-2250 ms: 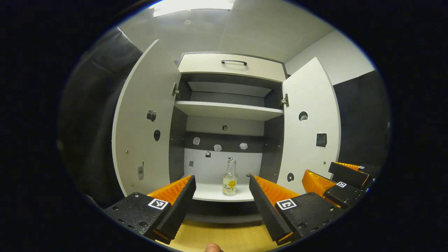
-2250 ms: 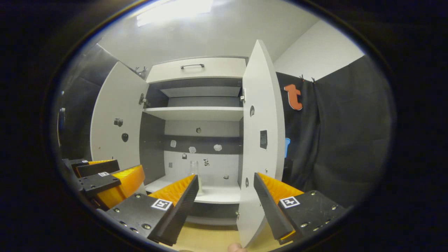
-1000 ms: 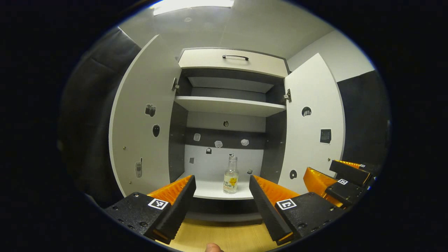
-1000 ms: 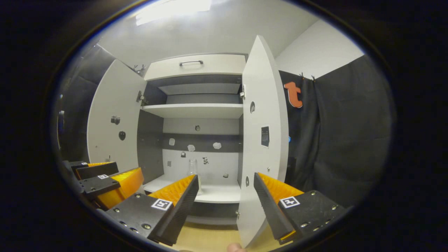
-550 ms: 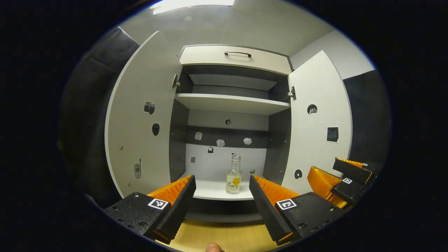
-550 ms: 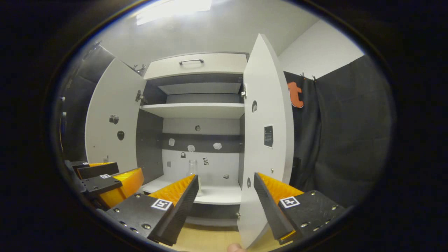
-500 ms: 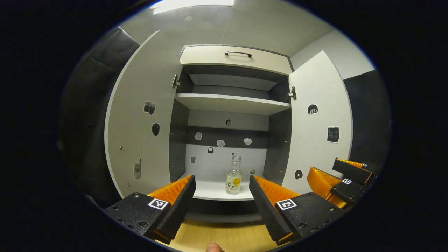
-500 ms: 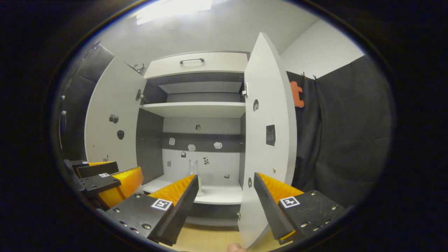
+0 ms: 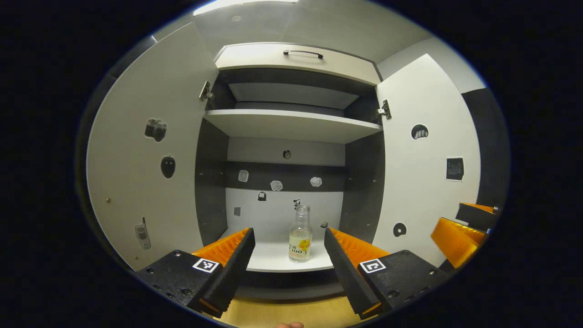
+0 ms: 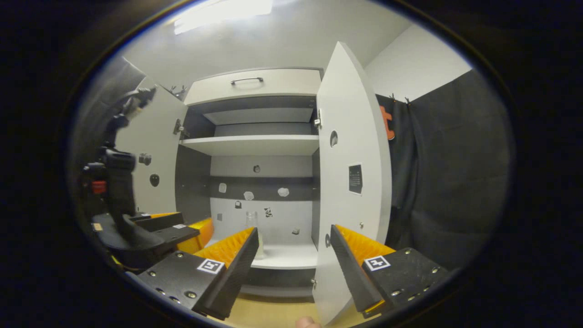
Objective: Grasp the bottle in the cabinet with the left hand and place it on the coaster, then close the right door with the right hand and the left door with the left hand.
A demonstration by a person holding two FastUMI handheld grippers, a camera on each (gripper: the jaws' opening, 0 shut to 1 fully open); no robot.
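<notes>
A small clear bottle (image 9: 300, 237) with a yellow label stands upright on the cabinet's bottom shelf (image 9: 273, 259), near its front edge. My left gripper (image 9: 288, 248) is open in front of the shelf, and the bottle shows between its fingers, farther in. Both cabinet doors stand open: the left door (image 9: 145, 150) and the right door (image 9: 428, 168). In the right gripper view the bottle's neck (image 10: 251, 219) rises behind a finger. My right gripper (image 10: 294, 248) is open and straddles the right door's edge (image 10: 330, 255) without pressing it.
An empty upper shelf (image 9: 291, 125) and a closed drawer with a dark handle (image 9: 303, 53) sit above. Light wooden surface (image 9: 282, 314) lies below the cabinet. The left gripper's body (image 10: 136, 232) shows at the left of the right gripper view. Black cloth hangs at right (image 10: 446, 182).
My left gripper has moved forward toward the cabinet, so the doors and shelf look larger. The right gripper has hardly moved. The bottle stands where it was.
</notes>
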